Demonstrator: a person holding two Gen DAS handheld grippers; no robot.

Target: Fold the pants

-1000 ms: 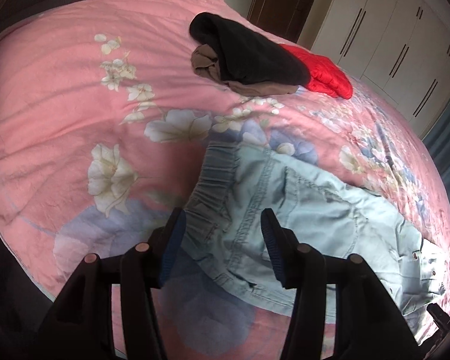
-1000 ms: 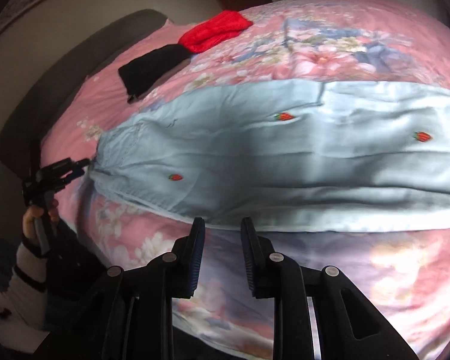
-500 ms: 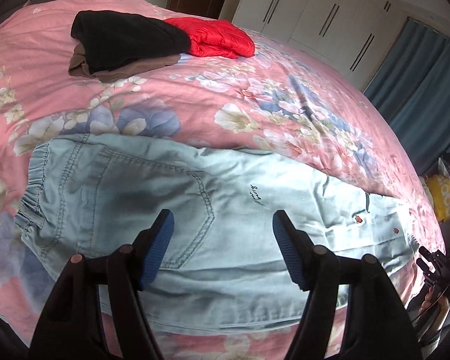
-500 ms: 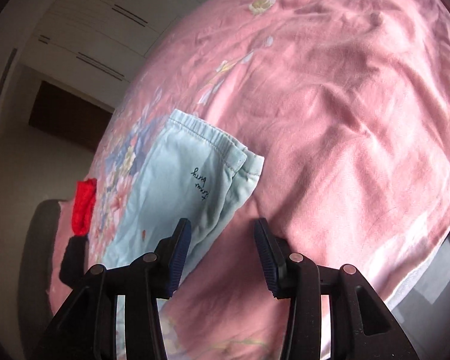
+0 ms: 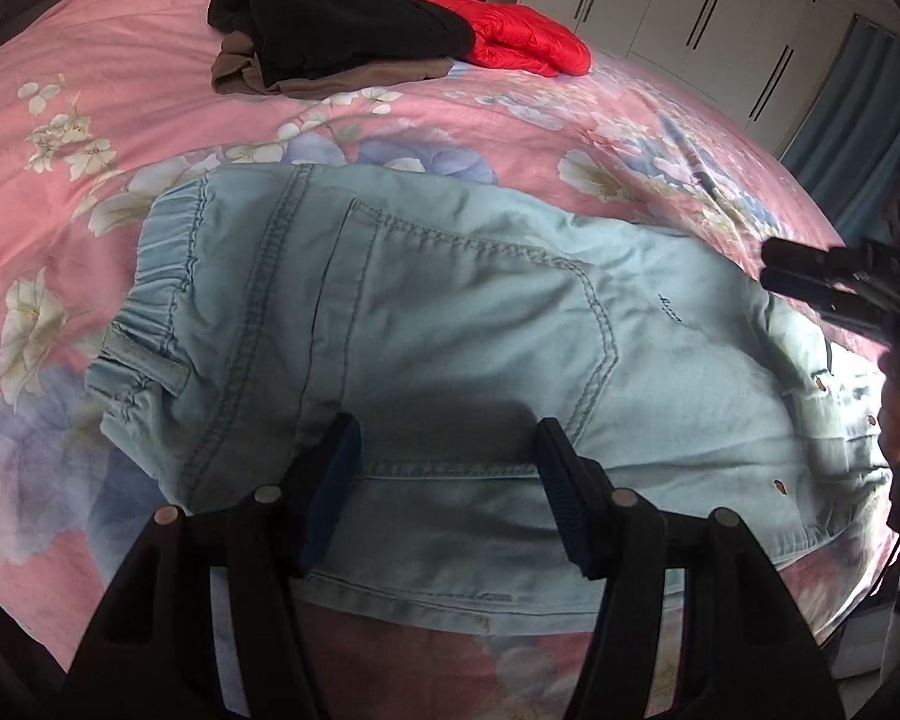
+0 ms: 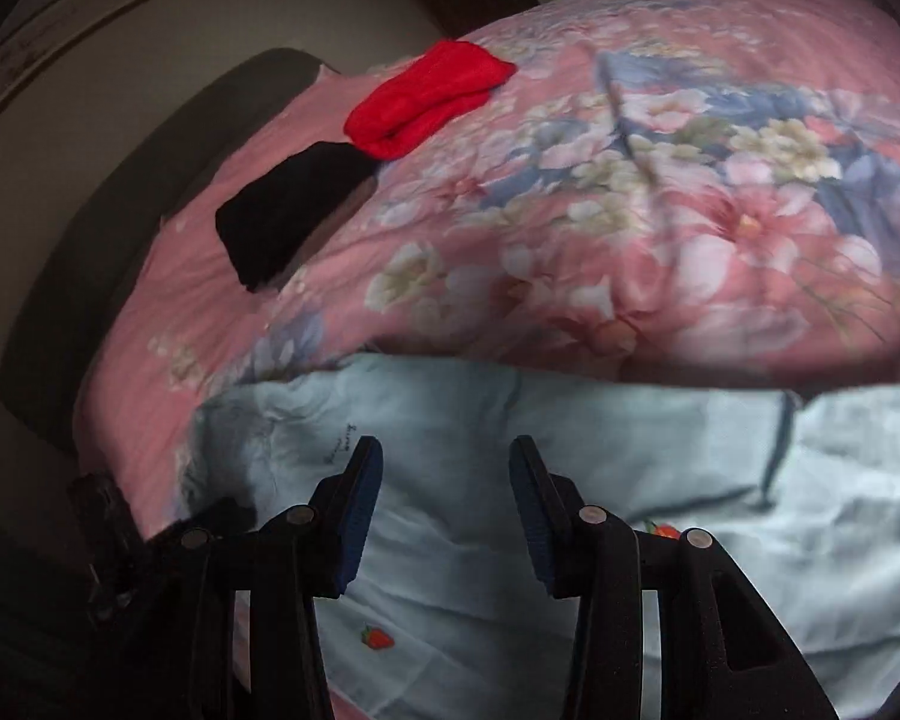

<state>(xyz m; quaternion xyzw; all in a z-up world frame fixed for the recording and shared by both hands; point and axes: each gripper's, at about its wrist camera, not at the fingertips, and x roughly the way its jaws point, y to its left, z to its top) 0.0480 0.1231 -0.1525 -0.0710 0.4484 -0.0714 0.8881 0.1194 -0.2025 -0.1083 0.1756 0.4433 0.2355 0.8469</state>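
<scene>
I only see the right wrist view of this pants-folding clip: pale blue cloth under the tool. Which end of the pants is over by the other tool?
Observer: The waist end. The left wrist view shows the elastic waistband of the pants, lying on the bedspread.
Operator: Is the left tool gripping it?
Observer: No. The left tool hangs near the back pocket. Its jaws are closing with no cloth pinched; the pants lie beneath.
Operator: Is the black garment alone up there?
Observer: No, a brown garment lies under the black garment, next to the red garment.
</scene>
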